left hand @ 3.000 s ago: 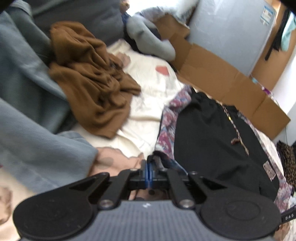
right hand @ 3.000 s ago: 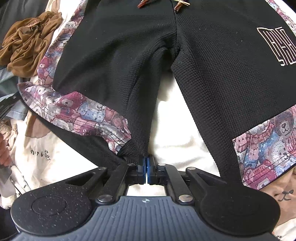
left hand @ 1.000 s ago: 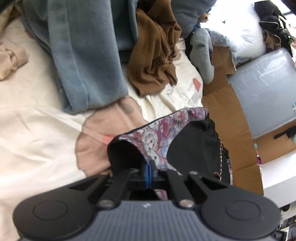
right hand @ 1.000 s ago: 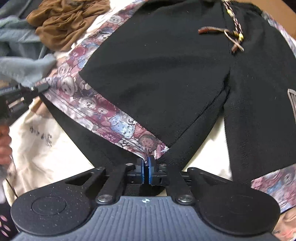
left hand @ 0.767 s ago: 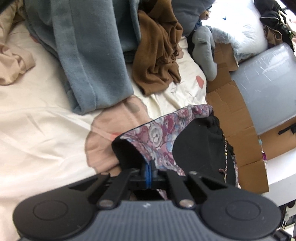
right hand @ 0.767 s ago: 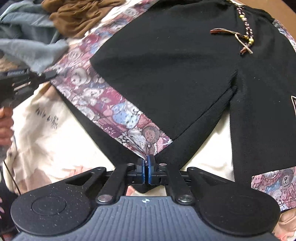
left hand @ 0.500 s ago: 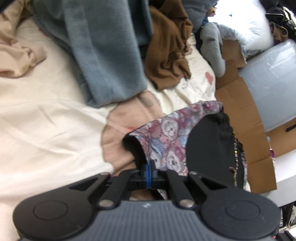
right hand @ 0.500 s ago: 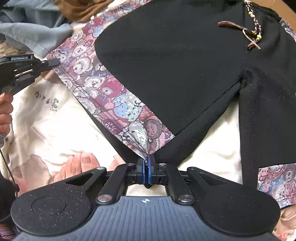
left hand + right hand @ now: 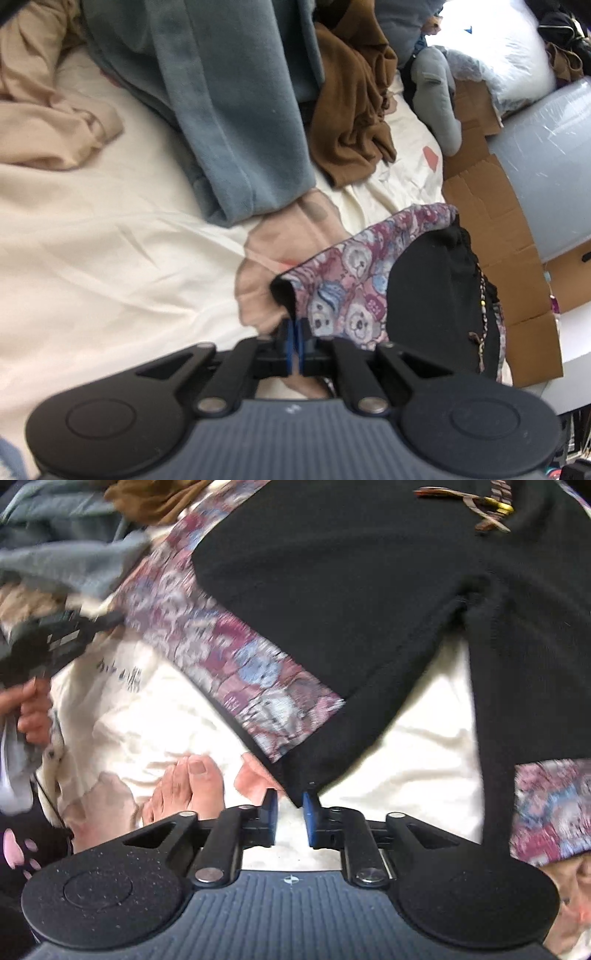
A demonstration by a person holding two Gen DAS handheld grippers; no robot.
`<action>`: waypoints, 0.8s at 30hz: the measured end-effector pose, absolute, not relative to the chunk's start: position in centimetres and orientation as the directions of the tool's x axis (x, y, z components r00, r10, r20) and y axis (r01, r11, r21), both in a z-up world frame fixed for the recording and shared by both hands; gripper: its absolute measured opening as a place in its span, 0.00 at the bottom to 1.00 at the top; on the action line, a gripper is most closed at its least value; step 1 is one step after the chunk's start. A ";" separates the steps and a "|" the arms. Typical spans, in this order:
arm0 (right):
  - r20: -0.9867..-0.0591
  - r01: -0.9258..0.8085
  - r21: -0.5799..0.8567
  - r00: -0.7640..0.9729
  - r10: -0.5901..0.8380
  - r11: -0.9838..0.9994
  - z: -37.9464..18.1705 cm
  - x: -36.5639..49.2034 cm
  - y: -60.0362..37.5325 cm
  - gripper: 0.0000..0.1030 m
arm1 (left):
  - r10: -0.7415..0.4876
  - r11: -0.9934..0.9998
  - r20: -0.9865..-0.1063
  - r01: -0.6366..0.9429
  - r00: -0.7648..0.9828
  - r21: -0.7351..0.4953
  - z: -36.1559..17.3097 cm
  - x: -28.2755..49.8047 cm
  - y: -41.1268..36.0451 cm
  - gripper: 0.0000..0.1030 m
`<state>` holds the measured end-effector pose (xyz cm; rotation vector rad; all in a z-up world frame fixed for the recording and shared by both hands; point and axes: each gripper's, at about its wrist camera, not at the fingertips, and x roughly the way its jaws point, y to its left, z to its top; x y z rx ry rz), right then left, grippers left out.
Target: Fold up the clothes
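Note:
Black shorts point(image 9: 332, 579) with bear-print patchwork hems lie spread on a cream bedsheet point(image 9: 406, 738). My right gripper point(image 9: 289, 812) is open, its blue pads on either side of the black hem corner of the left leg, which hangs free between them. My left gripper point(image 9: 294, 343) is shut on the outer hem corner of the same shorts point(image 9: 424, 280), holding the bear-print edge point(image 9: 354, 295) slightly lifted. The left gripper also shows in the right wrist view point(image 9: 62, 638), held by a hand at the far left.
A blue-grey fleece garment point(image 9: 229, 110), a brown garment point(image 9: 354, 96) and a beige garment point(image 9: 44, 110) lie on the bed beyond. Cardboard point(image 9: 498, 236) and a grey padded object point(image 9: 546, 158) stand to the right. The person's bare toes point(image 9: 188, 779) rest on the sheet by the right gripper.
My right gripper has opened and let go of the hem corner. Both grippers pulled the leg outward and flatter; the left gripper stays shut on the hem.

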<state>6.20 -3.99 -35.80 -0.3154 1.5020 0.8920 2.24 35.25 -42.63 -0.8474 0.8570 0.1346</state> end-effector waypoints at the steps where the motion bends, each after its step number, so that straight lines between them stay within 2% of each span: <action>1: -0.934 -0.649 0.342 -0.157 0.321 0.679 -35.6 6.6 -4.3 0.27 | -0.210 0.680 -0.715 -0.426 0.667 -0.597 -42.4 2.1 35.3 0.03; 3: -0.930 -0.598 0.352 -0.137 0.340 0.720 -35.5 7.5 -5.0 0.39 | -0.194 0.692 -0.718 -0.425 0.669 -0.583 -41.8 2.0 35.4 0.06; 4: -0.930 -0.568 0.353 -0.126 0.345 0.743 -35.6 8.0 -5.2 0.41 | -0.184 0.700 -0.718 -0.424 0.672 -0.576 -41.4 1.9 35.5 0.10; 10: -0.922 -0.328 0.388 -0.129 0.366 0.861 -38.2 10.0 -6.0 0.41 | -0.134 0.769 -0.728 -0.393 0.673 -0.505 -40.4 3.4 35.5 0.38; 13: -0.911 -0.234 0.412 -0.144 0.387 0.881 -39.4 10.1 -6.2 0.41 | -0.143 0.778 -0.728 -0.378 0.671 -0.502 -41.2 4.4 35.5 0.38; 21: -0.890 -0.133 0.444 -0.180 0.419 0.886 -41.1 9.6 -5.9 0.41 | -0.192 0.794 -0.709 -0.318 0.678 -0.519 -43.1 5.9 35.8 0.38; 22: -0.890 -0.137 0.444 -0.182 0.418 0.886 -41.1 9.5 -5.8 0.39 | -0.201 0.793 -0.707 -0.312 0.678 -0.524 -43.3 6.0 35.9 0.32; 23: -0.890 -0.140 0.444 -0.183 0.418 0.885 -41.2 9.4 -5.8 0.29 | -0.210 0.792 -0.706 -0.306 0.677 -0.529 -43.5 6.1 35.9 0.20; 24: -0.890 -0.144 0.444 -0.185 0.417 0.884 -41.3 9.4 -5.8 0.07 | -0.218 0.792 -0.707 -0.302 0.673 -0.531 -43.5 6.1 35.9 0.15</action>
